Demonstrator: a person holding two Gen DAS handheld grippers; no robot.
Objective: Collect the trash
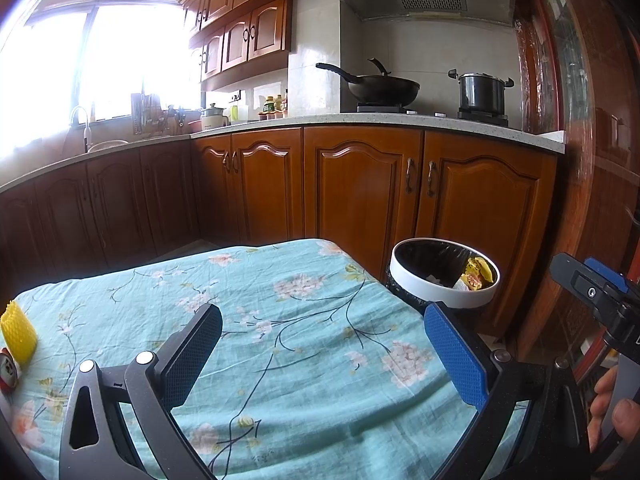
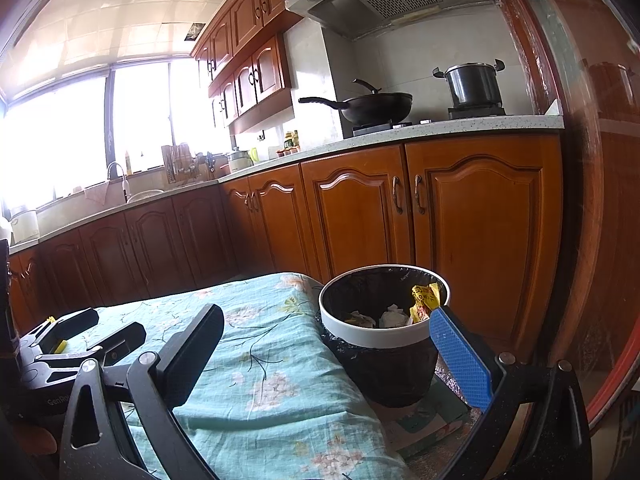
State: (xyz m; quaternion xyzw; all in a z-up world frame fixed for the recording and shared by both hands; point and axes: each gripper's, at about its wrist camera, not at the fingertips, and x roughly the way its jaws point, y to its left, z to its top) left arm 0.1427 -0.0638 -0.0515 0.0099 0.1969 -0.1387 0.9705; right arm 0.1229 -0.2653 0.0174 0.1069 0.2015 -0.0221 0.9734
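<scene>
Both our grippers, left [image 1: 322, 354] and right [image 2: 326, 354], gape wide, empty. Bin [image 2: 384, 336] off table's [image 1: 280, 280] 2 o'clock corner, wrappers inside. Yellow mesh [image 1: 18, 330] at 9 o'clock uncollected. We judge: between pickups; next, left reaches mesh.

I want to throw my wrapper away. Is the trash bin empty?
No, the trash bin already holds crumpled paper and a yellow wrapper inside its black liner.
</scene>
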